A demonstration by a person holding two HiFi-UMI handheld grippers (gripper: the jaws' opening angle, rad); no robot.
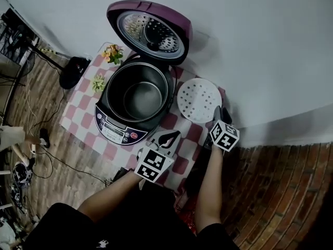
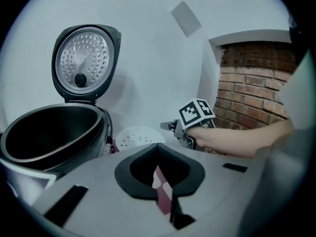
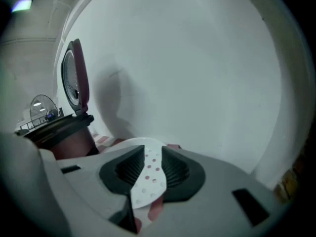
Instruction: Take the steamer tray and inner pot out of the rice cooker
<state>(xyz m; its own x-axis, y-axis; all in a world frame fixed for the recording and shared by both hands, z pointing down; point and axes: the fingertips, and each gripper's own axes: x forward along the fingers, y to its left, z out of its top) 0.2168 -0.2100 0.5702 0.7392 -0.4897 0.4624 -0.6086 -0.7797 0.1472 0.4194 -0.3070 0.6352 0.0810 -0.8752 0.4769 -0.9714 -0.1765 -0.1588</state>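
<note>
Steamer tray (image 1: 199,100) out, flat on bench (image 1: 83,108) just right of rice cooker (image 1: 115,128); inner pot (image 1: 139,94) seated inside, lid up. Right gripper (image 1: 217,113) at tray's near rim, jaws apart, nothing pinched. Left gripper (image 1: 167,139) jaws closed, empty. Back right jaws straight off rim (no dragging the tray). For pot: open left, take opposite rim edges, lift vertically, clear of lid.

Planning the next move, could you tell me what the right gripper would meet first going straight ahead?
Most likely the white steamer tray, lying flat just ahead of the right gripper and its open jaws; depth is unclear.
</note>
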